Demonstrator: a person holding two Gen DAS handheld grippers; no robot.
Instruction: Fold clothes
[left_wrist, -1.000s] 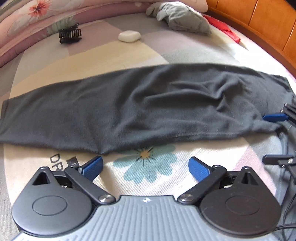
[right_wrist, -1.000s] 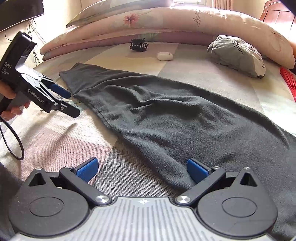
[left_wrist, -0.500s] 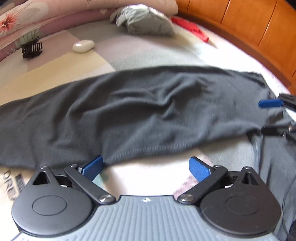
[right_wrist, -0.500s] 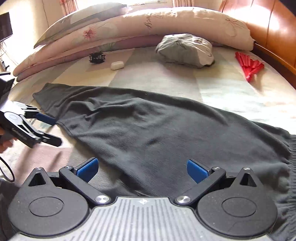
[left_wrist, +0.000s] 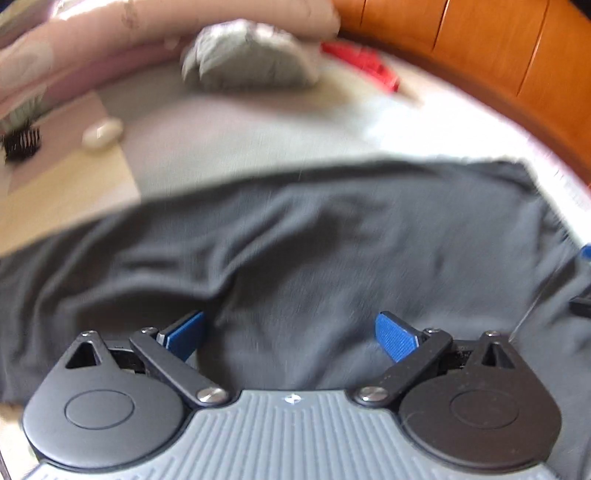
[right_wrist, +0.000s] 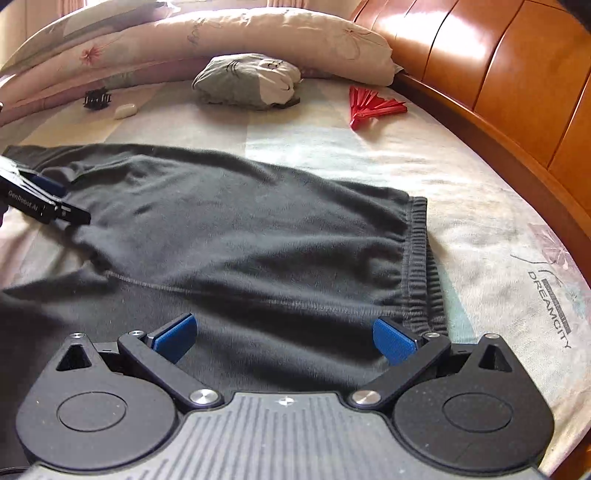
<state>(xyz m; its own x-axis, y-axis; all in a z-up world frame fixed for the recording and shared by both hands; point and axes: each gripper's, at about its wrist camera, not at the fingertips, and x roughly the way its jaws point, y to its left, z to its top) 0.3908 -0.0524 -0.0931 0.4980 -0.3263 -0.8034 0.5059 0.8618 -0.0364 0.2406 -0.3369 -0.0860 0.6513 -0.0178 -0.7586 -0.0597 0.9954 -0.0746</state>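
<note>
Dark grey trousers (right_wrist: 258, 236) lie stretched across the bed, their elastic waistband (right_wrist: 421, 258) at the right. In the blurred left wrist view the same trousers (left_wrist: 332, 251) fill the middle. My left gripper (left_wrist: 290, 336) hovers open over the cloth, blue pads apart, nothing between them. My right gripper (right_wrist: 282, 338) is open too, low over the cloth just short of the waistband. The left gripper (right_wrist: 55, 206) also shows at the left edge of the right wrist view, above the leg part.
A crumpled grey garment (right_wrist: 247, 79) lies near the pillows, a red folding fan (right_wrist: 373, 107) beside it. A black hair clip (right_wrist: 96, 98) and a small white case (right_wrist: 125, 110) rest at the back left. A wooden headboard (right_wrist: 517, 74) bounds the right side.
Both grippers have swung to the right along the trousers and moved in over the cloth. The waistband has come into the right wrist view. Both stay open.
</note>
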